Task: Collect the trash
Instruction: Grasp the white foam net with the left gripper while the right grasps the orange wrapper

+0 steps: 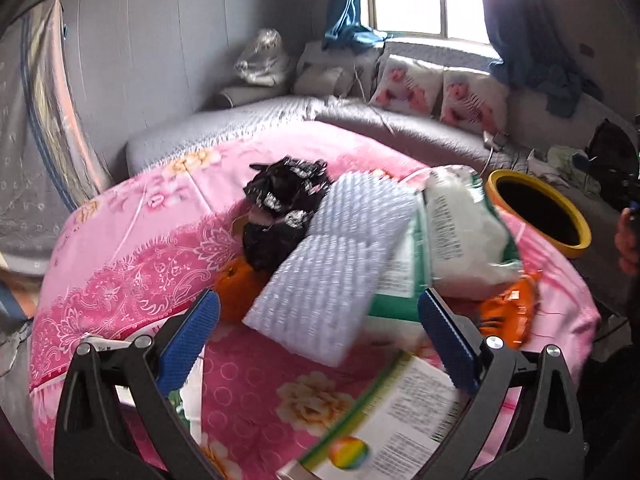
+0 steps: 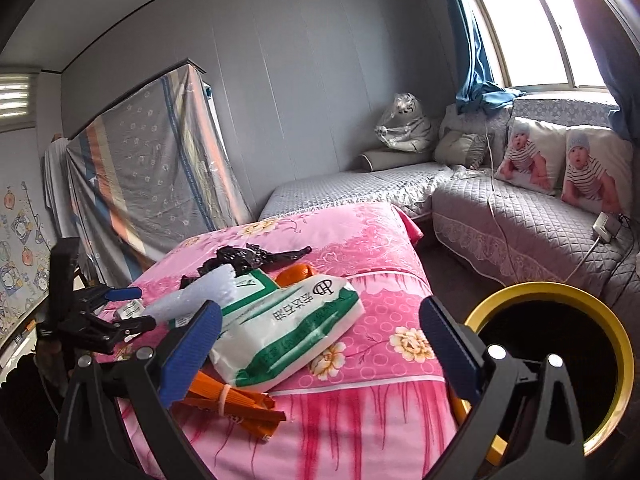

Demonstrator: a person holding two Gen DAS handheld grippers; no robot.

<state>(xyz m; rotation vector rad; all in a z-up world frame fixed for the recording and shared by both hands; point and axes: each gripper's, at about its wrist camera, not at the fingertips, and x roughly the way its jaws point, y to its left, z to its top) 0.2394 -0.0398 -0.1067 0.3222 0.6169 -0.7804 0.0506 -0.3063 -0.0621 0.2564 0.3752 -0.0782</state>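
Note:
Trash lies on a table with a pink floral cloth. It includes a white bubble-wrap sheet, a black plastic bag, a white and green bag, an orange peel, orange packaging and a printed box. My left gripper is open just above the bubble wrap and box, and it also shows in the right wrist view. My right gripper is open over the white and green bag, beside the yellow-rimmed bin.
The yellow-rimmed bin stands off the table's right side. A grey quilted sofa with baby-print pillows runs under the window. A covered rack stands at the left wall.

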